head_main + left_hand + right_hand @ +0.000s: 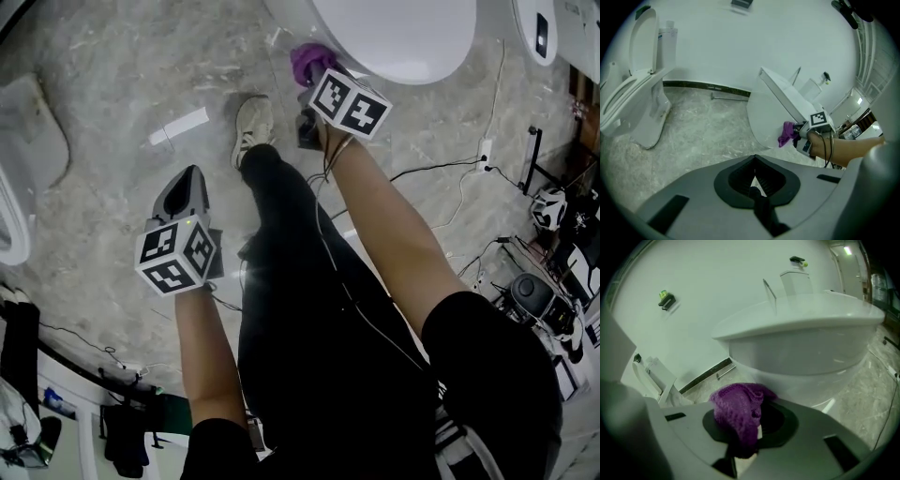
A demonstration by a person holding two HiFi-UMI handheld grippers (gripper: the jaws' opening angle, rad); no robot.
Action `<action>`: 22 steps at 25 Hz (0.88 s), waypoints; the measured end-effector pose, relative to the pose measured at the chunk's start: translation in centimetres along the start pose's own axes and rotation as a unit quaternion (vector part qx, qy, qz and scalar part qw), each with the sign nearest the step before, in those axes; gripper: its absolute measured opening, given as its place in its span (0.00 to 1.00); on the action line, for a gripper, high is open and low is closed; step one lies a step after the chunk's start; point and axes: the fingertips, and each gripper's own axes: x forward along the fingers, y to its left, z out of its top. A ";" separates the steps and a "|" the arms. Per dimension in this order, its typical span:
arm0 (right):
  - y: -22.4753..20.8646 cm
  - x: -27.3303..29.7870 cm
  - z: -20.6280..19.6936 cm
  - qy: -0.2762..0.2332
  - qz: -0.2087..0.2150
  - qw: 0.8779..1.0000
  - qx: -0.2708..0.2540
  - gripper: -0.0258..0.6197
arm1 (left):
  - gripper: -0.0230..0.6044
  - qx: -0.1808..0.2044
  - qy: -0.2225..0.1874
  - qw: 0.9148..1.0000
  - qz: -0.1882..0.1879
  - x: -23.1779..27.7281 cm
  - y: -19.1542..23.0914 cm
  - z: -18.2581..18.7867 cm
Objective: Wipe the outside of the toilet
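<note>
The white toilet (394, 37) stands at the top of the head view, its lid down. My right gripper (315, 73) is shut on a purple cloth (307, 60) and holds it right at the bowl's outer wall, below the rim. In the right gripper view the purple cloth (738, 411) bunches out of the jaws just under the toilet bowl (801, 350). My left gripper (191, 173) hangs over the floor to the left, away from the toilet, shut with nothing in it. The left gripper view shows the toilet (771, 110), the cloth (787, 133) and the right gripper (799, 133) from the side.
A second toilet (637, 93) stands to the left by the wall. The person's leg and shoe (253, 122) are between the grippers. Cables (459, 187) run over the marble floor toward equipment (548, 291) at the right. A white strip (178, 127) lies on the floor.
</note>
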 end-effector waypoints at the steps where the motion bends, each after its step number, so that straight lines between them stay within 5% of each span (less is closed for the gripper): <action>1: 0.1 0.2 0.1 -0.001 -0.002 1.000 0.010 0.15 | 0.05 -0.001 0.002 1.000 -0.003 0.3 0.1 0.6; 17: 3.6 3.5 3.3 0.013 -0.036 0.992 0.123 0.15 | 0.05 0.039 0.024 0.999 -0.029 5.3 0.4 17.2; 22: 3.6 3.9 3.7 0.010 -0.047 0.988 0.146 0.15 | 0.05 0.050 0.029 0.998 -0.037 6.3 -0.1 19.7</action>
